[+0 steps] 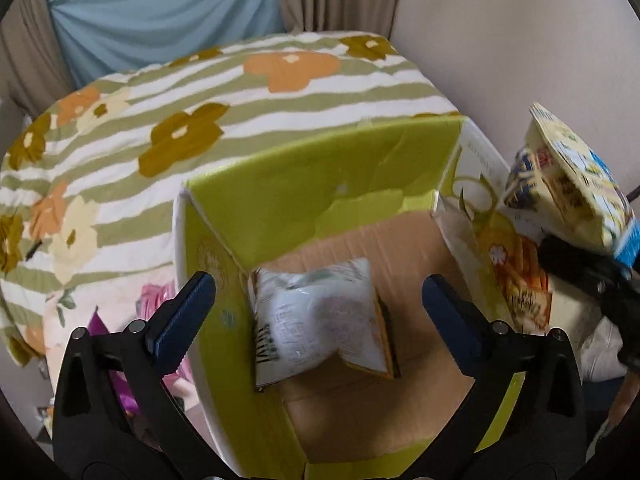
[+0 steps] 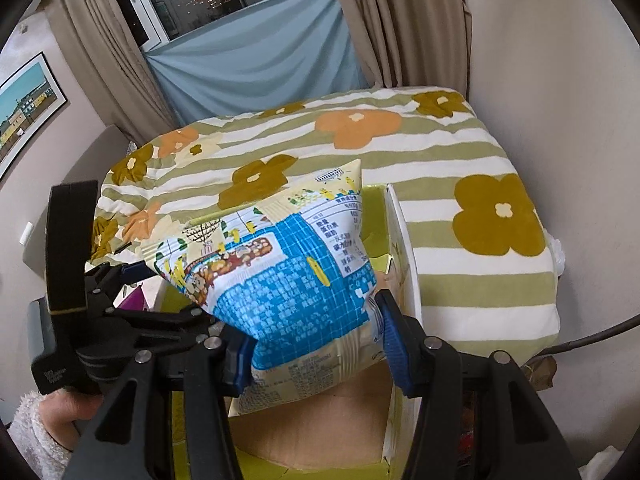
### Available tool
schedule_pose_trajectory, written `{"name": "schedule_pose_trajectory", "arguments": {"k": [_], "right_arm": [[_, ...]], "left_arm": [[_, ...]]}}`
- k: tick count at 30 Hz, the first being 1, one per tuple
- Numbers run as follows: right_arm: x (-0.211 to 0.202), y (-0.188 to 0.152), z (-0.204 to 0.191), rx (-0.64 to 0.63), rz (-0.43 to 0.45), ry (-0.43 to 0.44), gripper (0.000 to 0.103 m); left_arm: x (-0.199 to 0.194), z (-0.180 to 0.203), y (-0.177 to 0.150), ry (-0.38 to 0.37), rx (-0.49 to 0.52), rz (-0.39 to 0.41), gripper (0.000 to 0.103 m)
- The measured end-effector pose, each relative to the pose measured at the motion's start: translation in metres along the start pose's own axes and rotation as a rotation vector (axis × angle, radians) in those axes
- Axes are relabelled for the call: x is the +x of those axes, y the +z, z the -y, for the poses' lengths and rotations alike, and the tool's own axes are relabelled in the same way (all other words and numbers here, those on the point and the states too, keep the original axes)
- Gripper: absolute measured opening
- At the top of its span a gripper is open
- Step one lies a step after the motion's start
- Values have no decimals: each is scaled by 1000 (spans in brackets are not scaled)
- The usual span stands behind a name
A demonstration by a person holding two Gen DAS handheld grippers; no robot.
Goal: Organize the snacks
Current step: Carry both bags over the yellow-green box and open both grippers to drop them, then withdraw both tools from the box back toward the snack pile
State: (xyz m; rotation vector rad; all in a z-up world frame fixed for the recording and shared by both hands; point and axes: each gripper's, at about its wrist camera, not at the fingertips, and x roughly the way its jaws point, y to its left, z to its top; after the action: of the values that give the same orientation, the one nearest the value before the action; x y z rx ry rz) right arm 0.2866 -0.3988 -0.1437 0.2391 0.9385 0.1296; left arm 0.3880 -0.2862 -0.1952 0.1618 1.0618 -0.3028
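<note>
L grip: jaws fully spread, nothing between pads, poised over box.
White bag: looked airborne or just landing inside box, leaning on left wall, blurred. Not gripped by anything.
R grip: clenched on blue bag, pads pinched its lower part, bag puffed above fingers.
Blue bag pos: above box opening at right rim, not yet inside.
Box: green outside, brown cardboard floor, flaps up, sat on striped floral blanket. Only white bag seen inside.
Stage (est.): one snack in, second queued for drop.
Risk 1: blue bag was near right flap; release too early/off-centre -> could catch flap, slide outside box.
Risk 2: hard pinch on an air-filled bag -> could crush contents or pop a seam.
Risk 3: L and R grips sat close over the same opening -> could collide if both dip.
Risk 4: box on soft bedding; knock on wall -> tilt/shift.
Risk 5: white bag stood on edge; second bag landing on top -> untidy stack, less room.
</note>
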Motion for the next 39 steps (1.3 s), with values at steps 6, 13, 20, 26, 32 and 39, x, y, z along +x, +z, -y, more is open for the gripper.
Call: {"name": "schedule_pose_trajectory", "arguments": {"k": [6,13,20,26,32,39], "right_arm": [[6,-2,-5,-6,-32,-13,49],[26,7,-19,-17,-67,-10,50],[52,12,-21,-23,-67,-26,60],[47,8,-18,-31,-19,-26,90],[34,2,-13,-57,12,-21,91],[22,5,-10,-85,12,16,91]], "left_arm": [[-23,-22,-22,-7,-35,4,102],[-48,-40,-33,-16,-75,30,102],[-51,-53,-34,12,-89,34,102],[-52,-59,-37,12,-113,36,102],[-56,-55,-34,22,-123,50,102],[-75,-47,-30,50,-140,82,102]]}}
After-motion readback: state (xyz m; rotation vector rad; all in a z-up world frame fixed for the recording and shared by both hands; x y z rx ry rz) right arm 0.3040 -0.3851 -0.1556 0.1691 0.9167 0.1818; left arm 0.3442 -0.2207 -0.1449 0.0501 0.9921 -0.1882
